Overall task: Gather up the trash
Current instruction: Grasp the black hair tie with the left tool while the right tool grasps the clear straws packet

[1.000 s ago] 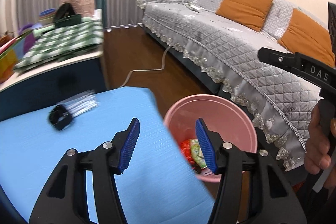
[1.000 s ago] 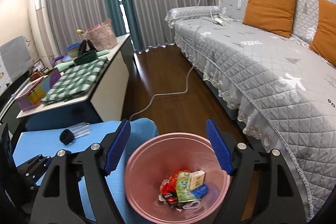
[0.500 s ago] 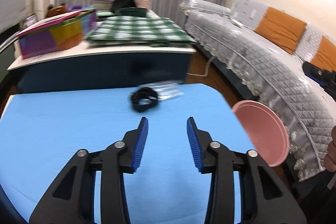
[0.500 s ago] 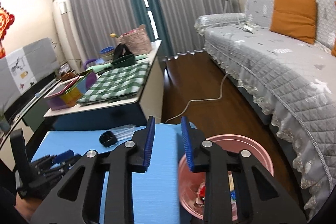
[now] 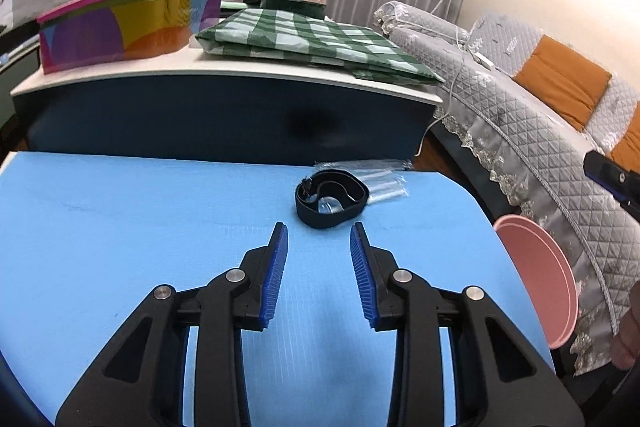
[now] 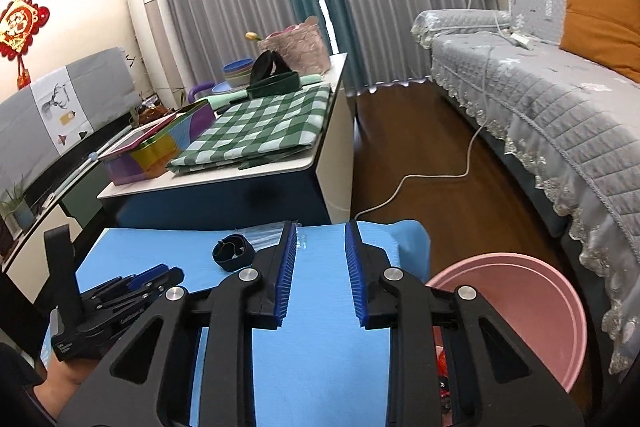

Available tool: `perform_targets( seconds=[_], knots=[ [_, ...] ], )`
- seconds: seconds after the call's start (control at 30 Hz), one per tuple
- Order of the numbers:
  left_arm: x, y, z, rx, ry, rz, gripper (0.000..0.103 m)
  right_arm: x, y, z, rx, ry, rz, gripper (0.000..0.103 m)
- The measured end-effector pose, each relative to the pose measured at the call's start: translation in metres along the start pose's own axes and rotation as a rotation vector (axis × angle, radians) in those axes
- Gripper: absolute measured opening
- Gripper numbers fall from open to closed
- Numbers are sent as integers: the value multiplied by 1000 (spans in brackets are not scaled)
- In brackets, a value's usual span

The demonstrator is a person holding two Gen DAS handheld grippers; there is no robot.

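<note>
A black elastic band (image 5: 331,199) lies curled on the blue table (image 5: 120,227), resting partly on a clear plastic wrapper (image 5: 384,179). My left gripper (image 5: 319,239) hovers just short of the band; its jaws are closing and nothing is between them. In the right wrist view, the band (image 6: 233,251) and wrapper (image 6: 268,235) sit at the table's far edge. My right gripper (image 6: 320,231) hangs over the table's right part, jaws narrowly apart and empty. The pink bin (image 6: 516,311) stands on the floor right of the table, with red scraps inside.
Behind the table stands a white-topped counter (image 5: 240,71) with a green checked cloth (image 5: 312,39) and a colourful box (image 5: 120,27). A grey-covered sofa (image 6: 560,99) runs along the right. A white cable (image 6: 432,179) crosses the wooden floor.
Both grippers swung from over the pink bin leftward to the blue table. Both pairs of jaws narrowed, the right sharply. The band and wrapper now lie closer ahead of the left gripper.
</note>
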State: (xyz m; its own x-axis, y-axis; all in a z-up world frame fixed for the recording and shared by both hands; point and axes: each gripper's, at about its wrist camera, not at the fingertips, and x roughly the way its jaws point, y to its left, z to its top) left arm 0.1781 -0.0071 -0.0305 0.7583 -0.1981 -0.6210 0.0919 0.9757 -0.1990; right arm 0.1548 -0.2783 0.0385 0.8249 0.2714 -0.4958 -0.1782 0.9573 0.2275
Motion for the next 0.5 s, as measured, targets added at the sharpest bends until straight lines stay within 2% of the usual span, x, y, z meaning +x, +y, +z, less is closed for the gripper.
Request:
perform_targets(
  seconds=[0.23, 0.5],
  knots=[
    [32, 12, 9, -54, 17, -8, 32, 50, -3, -4, 23, 64, 36, 28],
    [58, 17, 14, -92, 61, -28, 32, 113, 12, -7, 40, 141, 102, 30]
  ],
)
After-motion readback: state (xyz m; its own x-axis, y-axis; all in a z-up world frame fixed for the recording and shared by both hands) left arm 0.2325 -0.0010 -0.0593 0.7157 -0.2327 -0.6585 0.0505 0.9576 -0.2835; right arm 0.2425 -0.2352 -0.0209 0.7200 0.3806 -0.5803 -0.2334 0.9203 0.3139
